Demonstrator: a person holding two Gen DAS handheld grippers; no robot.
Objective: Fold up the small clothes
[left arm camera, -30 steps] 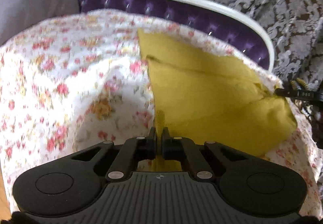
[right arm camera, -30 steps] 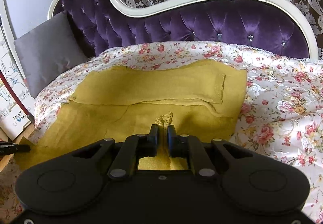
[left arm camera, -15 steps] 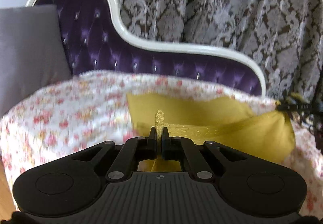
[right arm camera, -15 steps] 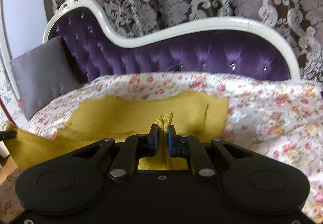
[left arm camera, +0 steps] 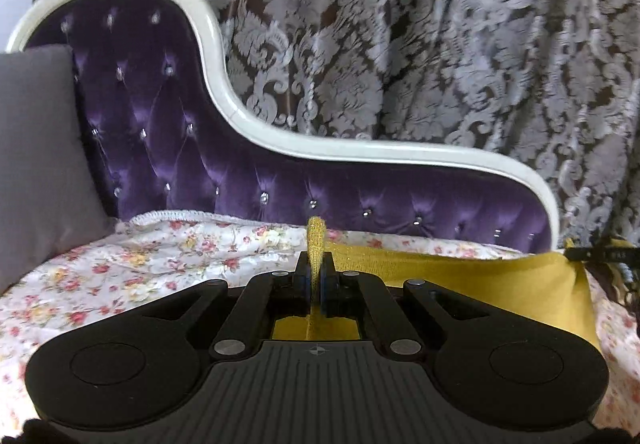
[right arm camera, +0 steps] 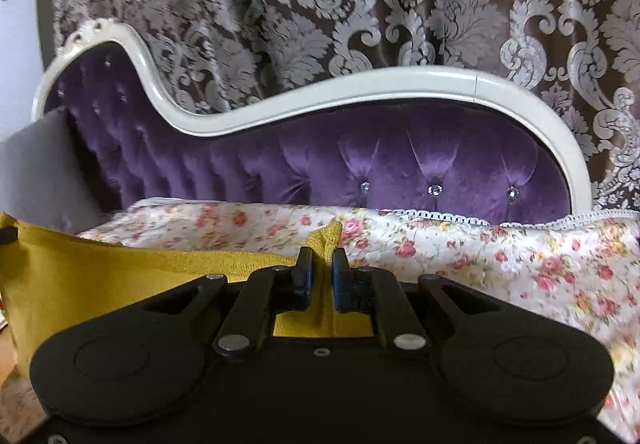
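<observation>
A mustard-yellow garment (left arm camera: 500, 284) hangs stretched between both grippers above the floral bed cover (left arm camera: 120, 268). My left gripper (left arm camera: 316, 264) is shut on one corner of it, a knit tip poking up between the pads. The other gripper's fingertip (left arm camera: 600, 254) shows at the far right of this view, holding the opposite corner. In the right wrist view my right gripper (right arm camera: 322, 264) is shut on its corner of the yellow garment (right arm camera: 100, 280), which runs off to the left edge. The cloth's lower part is hidden behind the gripper bodies.
A purple tufted headboard (left arm camera: 280, 180) with a white curved frame (right arm camera: 360, 84) stands behind the bed. A grey pillow (left arm camera: 36, 156) leans at the left. A patterned curtain (left arm camera: 440, 44) hangs behind. The floral cover (right arm camera: 520, 264) spreads to the right.
Both grippers have lifted and tilted up, raising the yellow garment off the floral cover; it now hangs taut between them instead of lying flat.
</observation>
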